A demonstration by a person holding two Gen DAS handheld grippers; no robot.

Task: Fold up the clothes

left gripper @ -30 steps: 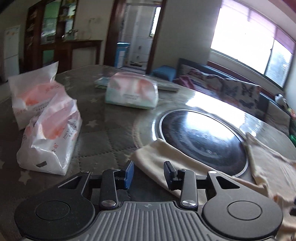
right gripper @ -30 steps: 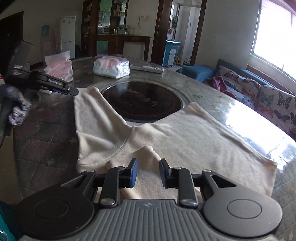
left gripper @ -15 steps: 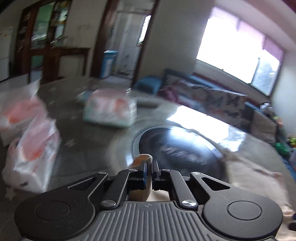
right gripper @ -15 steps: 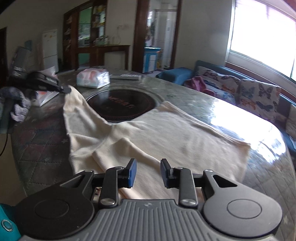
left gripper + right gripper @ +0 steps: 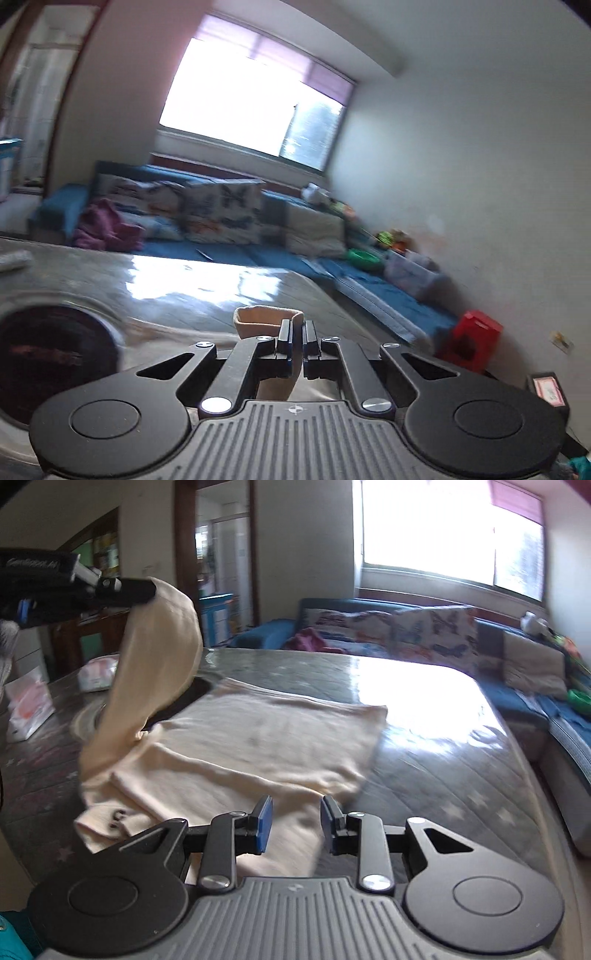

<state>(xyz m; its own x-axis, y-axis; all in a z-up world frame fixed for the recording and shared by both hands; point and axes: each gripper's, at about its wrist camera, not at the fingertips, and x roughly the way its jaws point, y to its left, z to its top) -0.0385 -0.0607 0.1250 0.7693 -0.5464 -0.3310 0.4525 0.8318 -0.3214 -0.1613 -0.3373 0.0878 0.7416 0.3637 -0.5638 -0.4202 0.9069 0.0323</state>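
The left gripper [image 5: 294, 334] had its jaws pressed together on a fold of the cream garment [image 5: 266, 746], a small loop of cloth bulging out just past the fingertips in its own view; in the right wrist view the same gripper [image 5: 147, 587] was raised high at upper left, with the garment's sleeve [image 5: 155, 657] hanging from it in a long arc down to the tabletop. The right gripper [image 5: 295, 821] held its jaws well apart, gripping nothing, poised just above the near edge of the garment. The rest of the garment lay spread flat across the round table [image 5: 461, 738], bunched and doubled at its near left corner, where a small dark mark showed. The table had a grey, star-patterned quilted cover under a glossy sheet that glared with window light, and a dark round inset [image 5: 51, 369] at its centre. White and pink tissue packs [image 5: 27, 705] sat at the far left. Beyond stood a blue sofa [image 5: 424, 627] with butterfly cushions under a bright window [image 5: 251, 99].
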